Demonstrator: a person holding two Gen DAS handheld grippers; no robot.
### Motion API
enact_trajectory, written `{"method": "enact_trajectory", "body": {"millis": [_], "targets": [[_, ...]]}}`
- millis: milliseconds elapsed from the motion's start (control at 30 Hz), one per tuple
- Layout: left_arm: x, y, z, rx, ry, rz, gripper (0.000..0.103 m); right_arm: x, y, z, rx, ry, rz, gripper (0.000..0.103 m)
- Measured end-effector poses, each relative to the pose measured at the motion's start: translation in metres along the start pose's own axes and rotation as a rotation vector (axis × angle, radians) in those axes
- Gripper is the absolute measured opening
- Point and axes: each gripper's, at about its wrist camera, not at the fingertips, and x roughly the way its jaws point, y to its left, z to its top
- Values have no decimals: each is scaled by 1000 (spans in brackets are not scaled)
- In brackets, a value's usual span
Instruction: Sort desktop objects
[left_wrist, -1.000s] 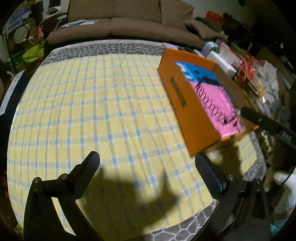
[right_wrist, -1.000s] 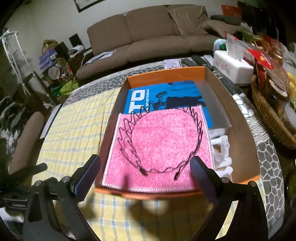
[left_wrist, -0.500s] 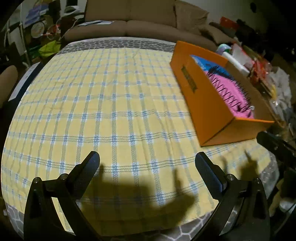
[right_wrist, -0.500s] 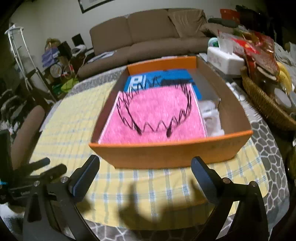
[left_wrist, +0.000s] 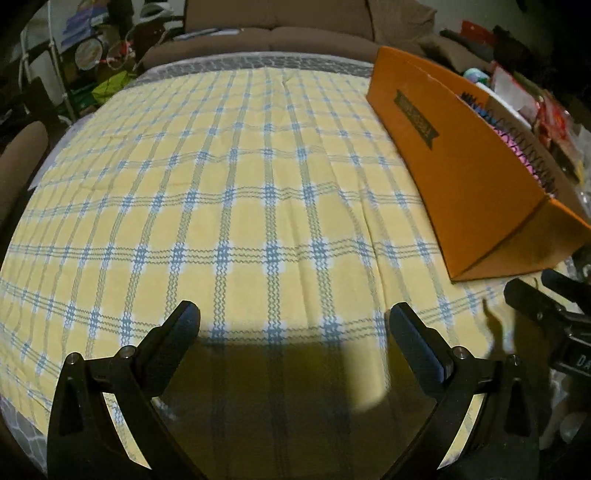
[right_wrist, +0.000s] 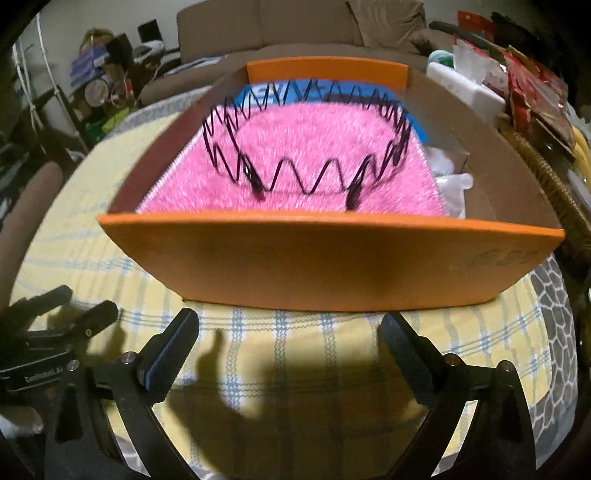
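An orange cardboard box (right_wrist: 332, 258) stands on the yellow checked tablecloth (left_wrist: 240, 192). Inside lie a pink fuzzy cloth (right_wrist: 295, 147), a black zigzag wire headband (right_wrist: 306, 140) on top of it, a blue booklet (right_wrist: 255, 90) at the back and white items (right_wrist: 448, 181) at the right. My right gripper (right_wrist: 290, 336) is open and empty, low over the cloth just in front of the box. My left gripper (left_wrist: 295, 328) is open and empty near the table's front edge, left of the box (left_wrist: 461, 155).
A brown sofa (right_wrist: 295, 26) stands behind the table. A wicker basket (right_wrist: 554, 184), a tissue box (right_wrist: 465, 86) and snack packets (right_wrist: 532, 92) crowd the right side. Clutter and a chair (left_wrist: 22, 155) stand at the left.
Both grippers have drawn back and dropped low toward the table's front edge. The right gripper has moved from over the box to in front of its near wall.
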Motion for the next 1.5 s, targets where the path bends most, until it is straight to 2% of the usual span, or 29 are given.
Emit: {"method": "enact_trajectory", "body": {"millis": [367, 533, 800, 933, 1500], "targets": [[8, -8, -1, 6, -49, 76, 103, 19, 6, -3, 10, 36, -26, 103], [9, -9, -1, 1, -57, 88, 103, 20, 8, -5, -6, 37, -47, 103], [10, -10, -1, 5, -55, 92, 103, 17, 12, -12, -32, -15, -77, 103], [10, -9, -1, 3, -55, 90, 103, 17, 13, -19, 2, -47, -99, 103], [10, -9, -2, 3, -55, 90, 103, 19, 24, -17, 10, -49, -104, 103]]}}
